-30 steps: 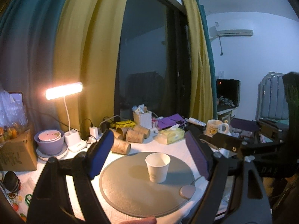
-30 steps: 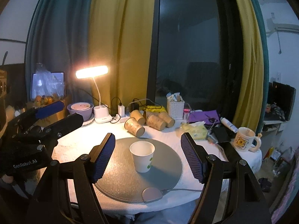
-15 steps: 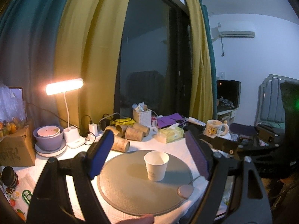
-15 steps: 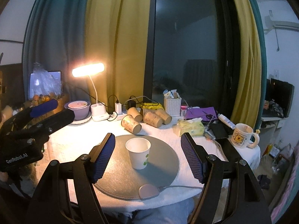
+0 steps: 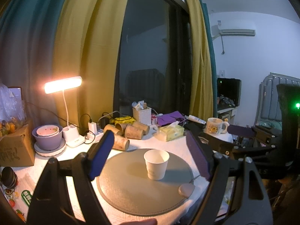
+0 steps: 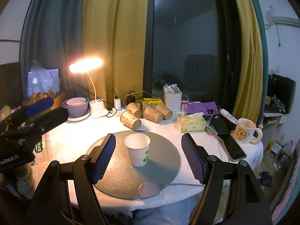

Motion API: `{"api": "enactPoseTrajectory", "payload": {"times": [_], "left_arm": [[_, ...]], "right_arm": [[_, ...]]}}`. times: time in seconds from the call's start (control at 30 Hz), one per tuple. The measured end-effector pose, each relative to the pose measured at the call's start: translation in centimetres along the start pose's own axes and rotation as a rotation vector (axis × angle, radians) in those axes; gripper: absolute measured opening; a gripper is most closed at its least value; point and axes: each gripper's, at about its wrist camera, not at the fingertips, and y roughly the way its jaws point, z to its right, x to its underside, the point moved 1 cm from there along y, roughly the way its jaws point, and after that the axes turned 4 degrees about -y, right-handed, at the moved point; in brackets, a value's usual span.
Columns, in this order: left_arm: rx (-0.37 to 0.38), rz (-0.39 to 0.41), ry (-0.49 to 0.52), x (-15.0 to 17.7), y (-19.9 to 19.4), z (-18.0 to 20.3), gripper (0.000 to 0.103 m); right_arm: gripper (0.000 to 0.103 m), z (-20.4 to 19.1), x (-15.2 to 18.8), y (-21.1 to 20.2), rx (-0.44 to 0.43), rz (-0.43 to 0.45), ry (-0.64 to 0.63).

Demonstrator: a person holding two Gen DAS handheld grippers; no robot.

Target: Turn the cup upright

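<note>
A white paper cup (image 5: 156, 164) stands upright, mouth up, on a round grey mat (image 5: 131, 187). It also shows in the right wrist view (image 6: 137, 150) on the same mat (image 6: 161, 161). My left gripper (image 5: 150, 157) is open and empty, held back from the cup. My right gripper (image 6: 148, 155) is open and empty, also short of the cup. The left gripper shows at the left edge of the right wrist view (image 6: 33, 116). The right gripper shows at the right of the left wrist view (image 5: 243, 140).
Several brown paper cups (image 6: 148, 113) lie on their sides behind the mat. A lit desk lamp (image 6: 88, 67), a purple bowl (image 6: 76, 106), a tissue box (image 6: 192, 122), a phone (image 6: 231, 147) and a mug (image 6: 244, 131) crowd the white-clothed table.
Both grippers have drawn back and risen slightly, so the cup and table sit a little lower in both views. The cup has not moved.
</note>
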Motion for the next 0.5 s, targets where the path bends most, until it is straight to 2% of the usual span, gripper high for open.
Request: {"api": "enactPoseTrajectory", "payload": {"times": [0.5], "left_arm": [[0.001,-0.005,-0.001,0.02,-0.01,0.16,0.08]], "right_arm": [[0.076,0.2,0.34,0.21,0.0,-0.007,0.002]]}}
